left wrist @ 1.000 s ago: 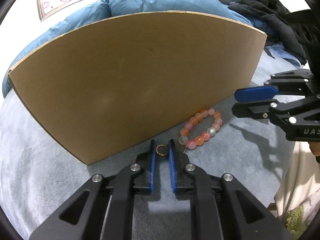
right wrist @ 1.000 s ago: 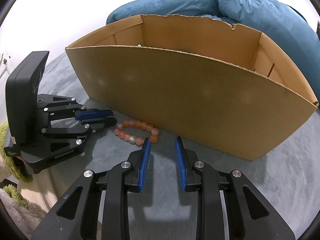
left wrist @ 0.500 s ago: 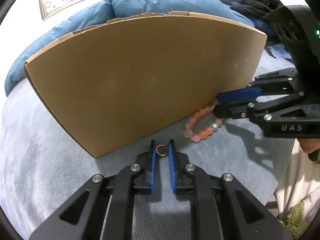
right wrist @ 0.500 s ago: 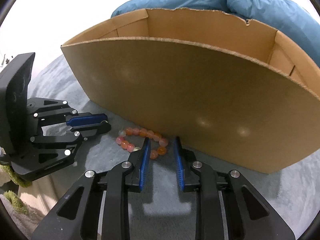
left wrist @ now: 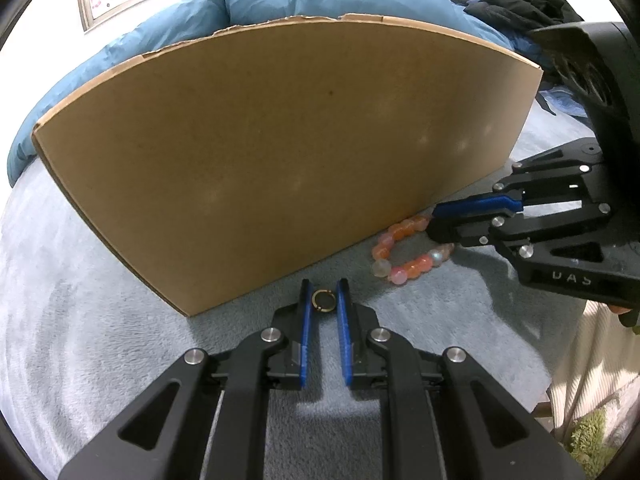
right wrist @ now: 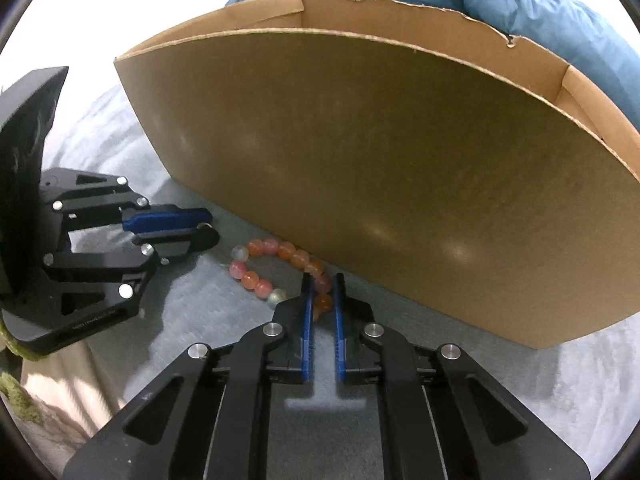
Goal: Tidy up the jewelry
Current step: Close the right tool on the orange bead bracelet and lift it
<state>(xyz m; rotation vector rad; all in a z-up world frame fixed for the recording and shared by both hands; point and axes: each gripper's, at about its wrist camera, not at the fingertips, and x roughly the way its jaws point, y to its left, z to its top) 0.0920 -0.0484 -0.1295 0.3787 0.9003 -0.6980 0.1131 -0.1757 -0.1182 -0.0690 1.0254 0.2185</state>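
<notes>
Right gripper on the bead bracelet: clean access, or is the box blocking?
Likely yes. The right gripper has just closed onto the bead bracelet; the cardboard box stands just behind, not between.

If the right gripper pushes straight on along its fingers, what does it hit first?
Right gripper is already closed on the bead bracelet; past the beads, likely the cardboard box wall, though depth is unclear.

The cardboard box (right wrist: 400,184) pretty much walls off everything ahead of both grippers, its near side standing tall with the bead bracelet (right wrist: 280,272) tucked right at its foot. Open grey blanket (left wrist: 100,352) runs along the front of the box. The blue duvet (left wrist: 280,4) is piled up behind the box.
</notes>
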